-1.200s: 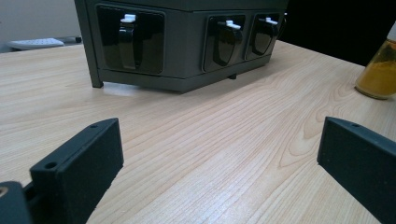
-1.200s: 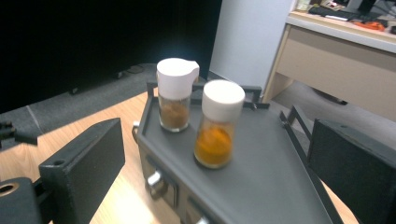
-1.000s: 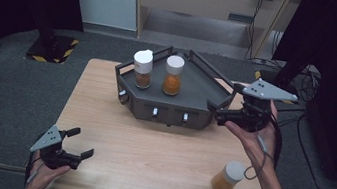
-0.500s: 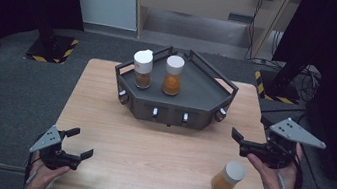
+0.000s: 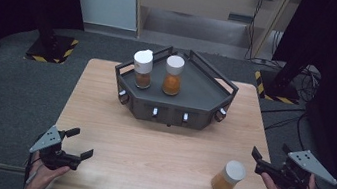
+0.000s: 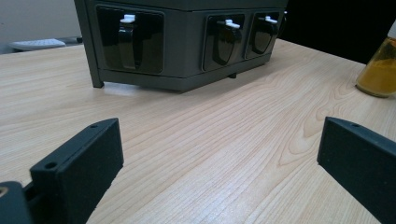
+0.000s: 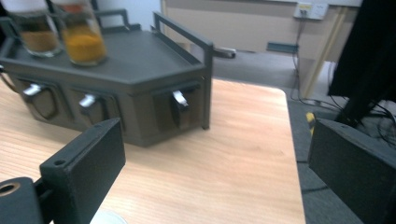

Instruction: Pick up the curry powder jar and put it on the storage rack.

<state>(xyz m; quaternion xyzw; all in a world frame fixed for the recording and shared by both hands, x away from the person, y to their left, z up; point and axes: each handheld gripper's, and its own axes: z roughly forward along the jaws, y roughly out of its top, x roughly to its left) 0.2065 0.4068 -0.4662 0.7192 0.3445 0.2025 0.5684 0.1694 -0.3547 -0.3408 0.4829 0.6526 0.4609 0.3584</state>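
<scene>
Two jars are sitting on the rack; the right gripper, jaws wide, is nearing the third jar; the left gripper is waiting wide.

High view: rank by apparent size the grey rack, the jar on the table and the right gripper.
1. Grey rack, clearly largest.
2. Right gripper with its plate.
3. Jar on the table, looking a bit smaller than the gripper; both sit near the camera, so that order is unsure.
</scene>
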